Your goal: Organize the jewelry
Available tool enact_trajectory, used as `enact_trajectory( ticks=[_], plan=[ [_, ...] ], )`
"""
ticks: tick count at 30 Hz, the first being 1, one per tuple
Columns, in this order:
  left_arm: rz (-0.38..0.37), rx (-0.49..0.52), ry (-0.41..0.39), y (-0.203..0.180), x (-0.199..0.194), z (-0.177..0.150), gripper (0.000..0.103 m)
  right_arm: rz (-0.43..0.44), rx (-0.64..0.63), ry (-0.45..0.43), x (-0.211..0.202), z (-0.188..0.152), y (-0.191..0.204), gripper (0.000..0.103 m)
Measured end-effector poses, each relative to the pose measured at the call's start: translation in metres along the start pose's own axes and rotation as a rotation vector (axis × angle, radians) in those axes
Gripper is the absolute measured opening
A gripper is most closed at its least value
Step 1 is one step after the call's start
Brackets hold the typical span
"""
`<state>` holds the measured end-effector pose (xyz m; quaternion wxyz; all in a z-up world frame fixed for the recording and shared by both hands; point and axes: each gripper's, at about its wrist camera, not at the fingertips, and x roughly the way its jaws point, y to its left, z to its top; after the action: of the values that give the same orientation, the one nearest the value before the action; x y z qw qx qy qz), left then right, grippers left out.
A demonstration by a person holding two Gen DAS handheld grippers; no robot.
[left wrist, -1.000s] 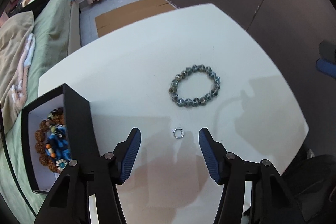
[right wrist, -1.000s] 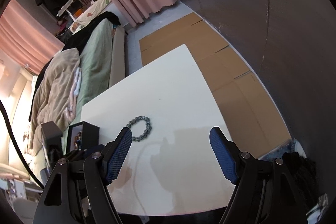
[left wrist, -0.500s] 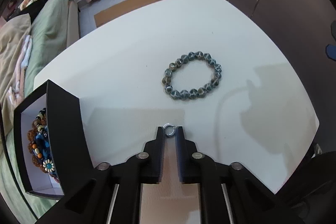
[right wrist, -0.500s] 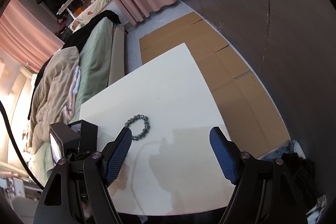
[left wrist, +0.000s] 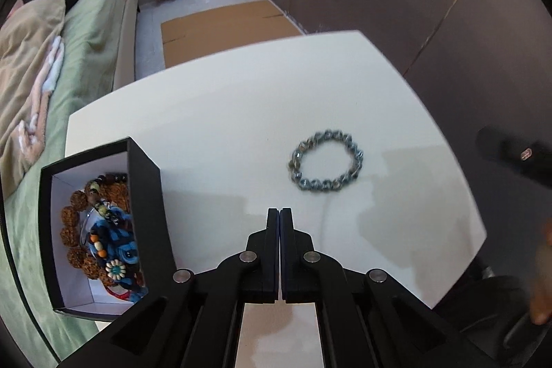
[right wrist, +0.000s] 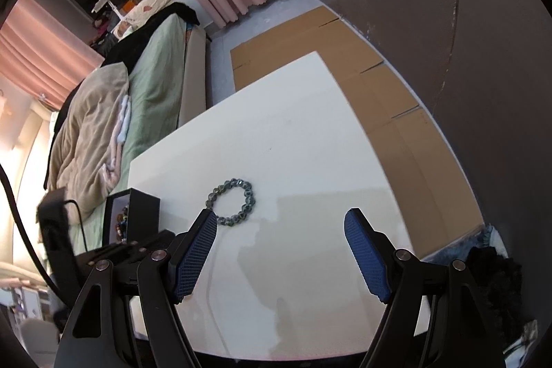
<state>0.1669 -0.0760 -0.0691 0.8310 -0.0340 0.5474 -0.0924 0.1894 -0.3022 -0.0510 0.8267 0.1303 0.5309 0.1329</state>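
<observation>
Left wrist view shows my box (left wrist: 145, 195) of beads at the left, then my left gripper (left wrist: 279, 212), jaws pressed together; I cannot see if a ring is pinched there. I think the next move goes over the box, slowly. The bracelet (left wrist: 326, 161) lies on the table (left wrist: 224, 112). Only the right wrist view shows my right gripper (right wrist: 281, 231), jaws spread, holding nothing.
</observation>
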Motion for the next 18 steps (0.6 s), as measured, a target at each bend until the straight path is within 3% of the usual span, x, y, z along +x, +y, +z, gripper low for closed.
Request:
enact_trajectory(
  ticks=[7, 9, 12, 13, 18],
  plan=[
    [0.01, -0.009, 0.074, 0.004, 0.015, 0.004, 0.002, 0.001, 0.002, 0.004, 0.003, 0.002, 0.006, 0.077],
    [0.028, -0.017, 0.096, 0.004, 0.02, 0.004, 0.009, 0.001, 0.009, 0.003, 0.003, 0.002, 0.005, 0.077],
    [0.015, -0.041, 0.092, 0.006, 0.022, 0.007, 0.037, -0.002, 0.014, 0.005, 0.004, 0.002, 0.004, 0.077],
    [0.017, -0.042, 0.087, 0.006, 0.022, 0.008, 0.04, -0.002, 0.015, 0.005, 0.003, 0.002, 0.002, 0.077],
    [0.018, -0.056, 0.082, 0.005, 0.028, 0.009, 0.04, 0.001, 0.019, 0.001, 0.002, 0.002, -0.001, 0.077]
  ],
)
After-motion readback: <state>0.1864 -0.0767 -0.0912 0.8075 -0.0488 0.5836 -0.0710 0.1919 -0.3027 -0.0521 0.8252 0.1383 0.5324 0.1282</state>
